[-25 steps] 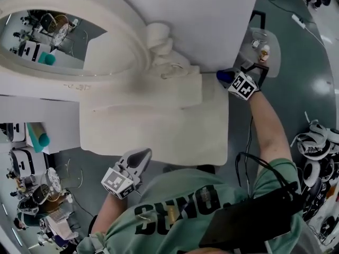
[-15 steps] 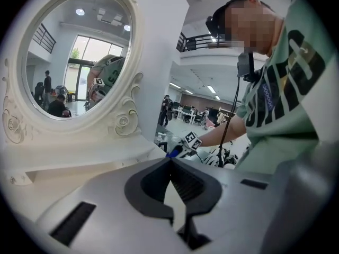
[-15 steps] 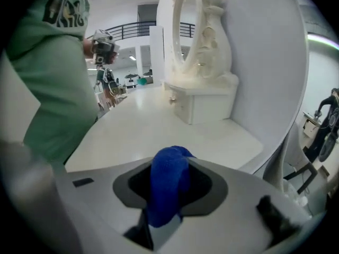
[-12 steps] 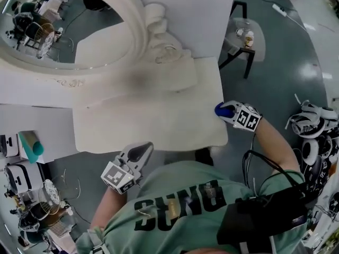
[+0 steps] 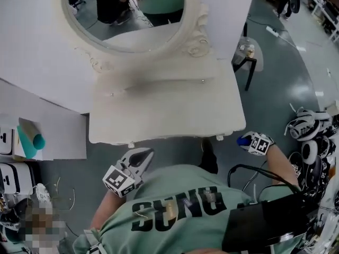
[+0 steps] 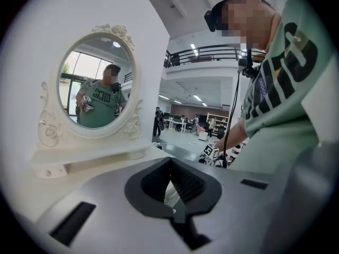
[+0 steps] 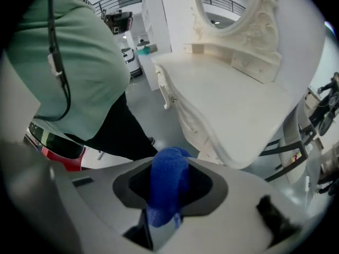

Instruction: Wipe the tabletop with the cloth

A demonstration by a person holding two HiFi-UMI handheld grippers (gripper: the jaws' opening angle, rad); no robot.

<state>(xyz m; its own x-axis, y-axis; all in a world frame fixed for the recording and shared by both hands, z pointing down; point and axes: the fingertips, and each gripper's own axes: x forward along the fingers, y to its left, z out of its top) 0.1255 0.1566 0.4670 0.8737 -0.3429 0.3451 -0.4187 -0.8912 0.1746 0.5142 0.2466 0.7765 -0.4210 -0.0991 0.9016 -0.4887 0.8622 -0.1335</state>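
Observation:
The white dressing table's tabletop lies bare below its oval mirror. My right gripper is off the table's front right corner, above the floor, shut on a bunched blue cloth. In the right gripper view the tabletop stretches away beyond the cloth. My left gripper hangs in front of the table's front edge, close to my body, shut with nothing in it. In the left gripper view the mirror stands to the left and reflects a person in a green shirt.
A small round side table with small items stands right of the dressing table. White headset-like gear lies on the floor at far right. A white partition with a teal object is at left. A black cable runs from my right arm.
My right gripper has drawn the blue cloth off the table's right edge and down toward my body. The head view has swung to face the mirror. The left gripper has barely moved.

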